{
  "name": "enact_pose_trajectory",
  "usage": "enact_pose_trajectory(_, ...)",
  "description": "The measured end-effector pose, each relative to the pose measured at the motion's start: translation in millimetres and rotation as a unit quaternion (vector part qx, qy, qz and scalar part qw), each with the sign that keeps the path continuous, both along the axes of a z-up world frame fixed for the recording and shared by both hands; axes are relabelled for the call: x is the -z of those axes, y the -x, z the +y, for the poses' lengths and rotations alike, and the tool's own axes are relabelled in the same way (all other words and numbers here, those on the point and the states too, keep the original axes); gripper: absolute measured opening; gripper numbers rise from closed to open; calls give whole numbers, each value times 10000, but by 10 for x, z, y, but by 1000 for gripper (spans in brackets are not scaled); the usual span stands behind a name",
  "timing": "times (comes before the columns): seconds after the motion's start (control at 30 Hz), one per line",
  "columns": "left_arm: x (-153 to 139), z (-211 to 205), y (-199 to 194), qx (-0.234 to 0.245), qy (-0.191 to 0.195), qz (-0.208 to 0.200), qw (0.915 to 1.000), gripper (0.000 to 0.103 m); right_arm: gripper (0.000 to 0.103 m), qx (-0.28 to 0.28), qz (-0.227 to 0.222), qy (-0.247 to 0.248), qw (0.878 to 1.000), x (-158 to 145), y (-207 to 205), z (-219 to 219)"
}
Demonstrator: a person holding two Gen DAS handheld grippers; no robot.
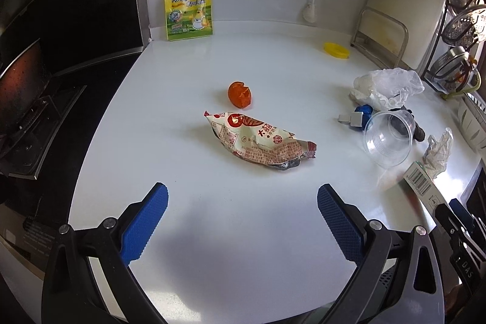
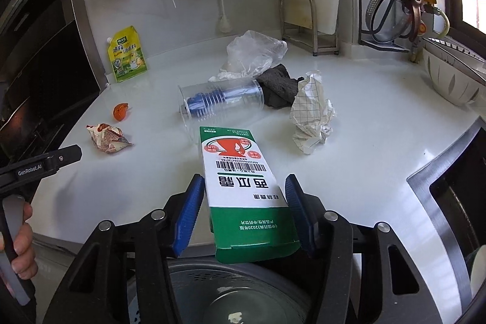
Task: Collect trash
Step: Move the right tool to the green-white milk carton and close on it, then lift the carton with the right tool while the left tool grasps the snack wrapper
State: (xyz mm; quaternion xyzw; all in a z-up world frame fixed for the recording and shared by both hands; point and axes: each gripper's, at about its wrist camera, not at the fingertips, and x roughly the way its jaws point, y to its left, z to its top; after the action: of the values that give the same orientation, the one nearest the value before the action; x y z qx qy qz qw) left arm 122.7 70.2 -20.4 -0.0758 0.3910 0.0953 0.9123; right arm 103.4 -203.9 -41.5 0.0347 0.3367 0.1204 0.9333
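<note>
My right gripper (image 2: 244, 190) is shut on a green and white medicine box (image 2: 243, 181) and holds it above a grey bin (image 2: 231, 293) at the counter's front edge; the box also shows in the left wrist view (image 1: 420, 179). My left gripper (image 1: 243, 202) is open and empty above the white counter (image 1: 243, 233), just short of a crumpled red and white snack wrapper (image 1: 258, 144). An orange peel piece (image 1: 240, 94) lies beyond the wrapper. A clear plastic cup (image 2: 220, 102) lies on its side, with a crumpled paper (image 2: 311, 114) to its right.
A yellow seasoning pouch (image 1: 188, 9) leans on the back wall. A clear plastic bag (image 2: 255, 52), a dark cloth (image 2: 278, 87), a yellow lid (image 1: 335, 49) and a metal rack (image 2: 303, 23) sit at the back. A stove (image 1: 30, 111) lies left, a sink (image 2: 455, 202) right.
</note>
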Motion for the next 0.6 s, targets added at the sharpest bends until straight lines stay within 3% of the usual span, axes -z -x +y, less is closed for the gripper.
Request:
enact_pose_trajectory(0.03,-2,11,-36,-20,52,-7,10000,97,50,41,-35,-13,10000,-15,22,-15)
enact_pose_trajectory(0.07,-8,20,-74,-43,100,-11,9999,97,26,71,-52,-35,10000,-22,43,-29)
enact_pose_trajectory(0.2,-53,-4,-210,-95,320,-132,9994,97,25,166,-71,-91,9998,-52,51,-72)
enact_pose_trajectory(0.4,2,-76,-349,-121,331,-23,9994,97,25,99,-62,-77,9999,-36,30,-67)
enact_pose_trajectory(0.6,52,-66,-321,-150,259,37,9995,97,34,-8,93,-31,10000,30,45,-7)
